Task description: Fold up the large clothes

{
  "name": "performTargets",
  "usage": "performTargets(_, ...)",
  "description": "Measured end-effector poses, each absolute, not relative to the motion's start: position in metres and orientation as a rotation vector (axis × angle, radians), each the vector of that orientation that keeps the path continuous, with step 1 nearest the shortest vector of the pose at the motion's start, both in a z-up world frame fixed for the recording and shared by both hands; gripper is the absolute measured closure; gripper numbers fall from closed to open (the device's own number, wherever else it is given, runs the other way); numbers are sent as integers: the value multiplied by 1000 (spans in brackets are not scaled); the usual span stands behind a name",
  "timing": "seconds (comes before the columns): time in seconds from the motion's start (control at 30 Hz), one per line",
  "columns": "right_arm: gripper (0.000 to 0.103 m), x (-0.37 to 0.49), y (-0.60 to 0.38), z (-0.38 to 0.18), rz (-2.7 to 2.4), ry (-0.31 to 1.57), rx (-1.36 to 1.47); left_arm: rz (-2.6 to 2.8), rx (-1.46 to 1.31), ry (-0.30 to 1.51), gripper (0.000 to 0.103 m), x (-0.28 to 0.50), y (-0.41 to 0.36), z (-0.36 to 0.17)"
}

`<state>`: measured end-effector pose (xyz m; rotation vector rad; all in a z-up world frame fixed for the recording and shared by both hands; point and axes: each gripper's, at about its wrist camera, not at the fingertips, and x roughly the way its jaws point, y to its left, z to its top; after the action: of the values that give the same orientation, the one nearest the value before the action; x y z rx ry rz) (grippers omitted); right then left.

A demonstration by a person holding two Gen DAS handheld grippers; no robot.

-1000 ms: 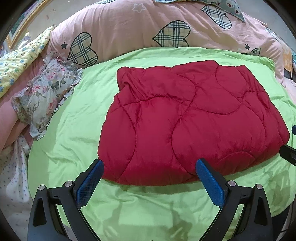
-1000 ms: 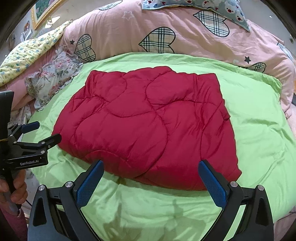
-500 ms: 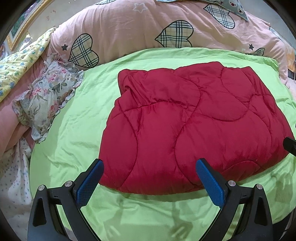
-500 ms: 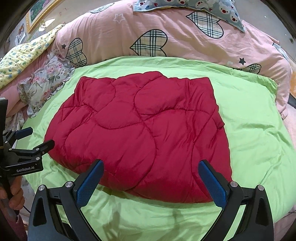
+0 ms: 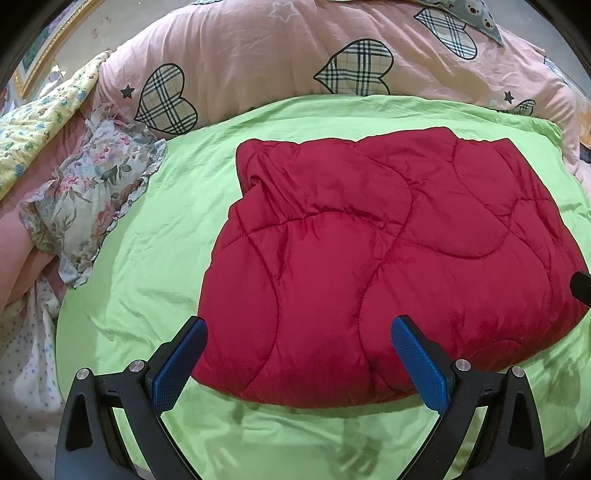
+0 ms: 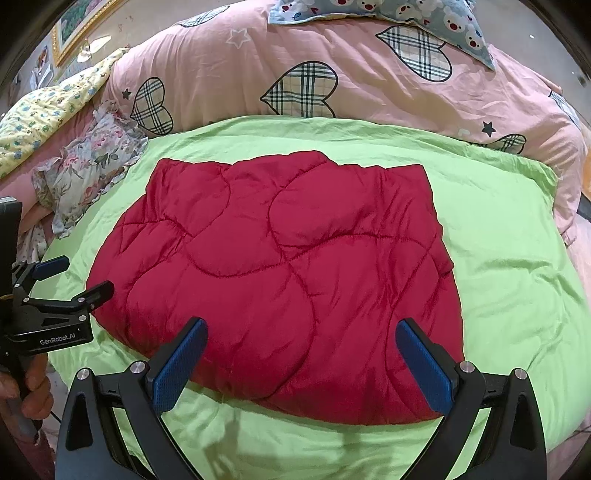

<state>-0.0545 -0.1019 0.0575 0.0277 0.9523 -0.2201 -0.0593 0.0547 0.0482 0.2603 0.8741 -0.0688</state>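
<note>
just above the red quilt (image 5: 388, 258) near edge, both grippers hang spread, bare green sheet (image 5: 147, 240) around.

My finger pads (image 5: 180, 363) are bright blue with a fine grid texture, on black frames. Ahead lies the red quilted garment (image 5: 373, 258), deep crimson all over, stitched in curving lines of the same red. Under it, the sheet (image 5: 155, 236) is plain lime green. Behind, the pink duvet (image 6: 258, 62) carries beige-and-black plaid hearts, small dark stars and white star outlines. The pillow (image 5: 85, 206) is pale with pink and green florals. A yellow cloth (image 6: 48, 110) shows blue-green flowers. A blue cushion (image 6: 369, 9) has white bears.
</note>
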Motion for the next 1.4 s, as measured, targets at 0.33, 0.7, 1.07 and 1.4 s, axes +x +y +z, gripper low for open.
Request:
performTargets(0.33, 1, -43, -105, 53, -214, 962, 33, -73, 263, 883, 2, -46, 54, 43)
performTargets(0.7, 1, -39, -109, 51, -209, 962, 43, -79, 262, 878, 2, -40, 51, 44)
performTargets(1.07, 1, -34, -111, 55, -194, 955, 46, -84, 257, 878, 2, -37, 51, 46)
performTargets(1.4, 1, -31, -113, 57, -190, 953, 47, -89, 252, 869, 2, -34, 48, 49)
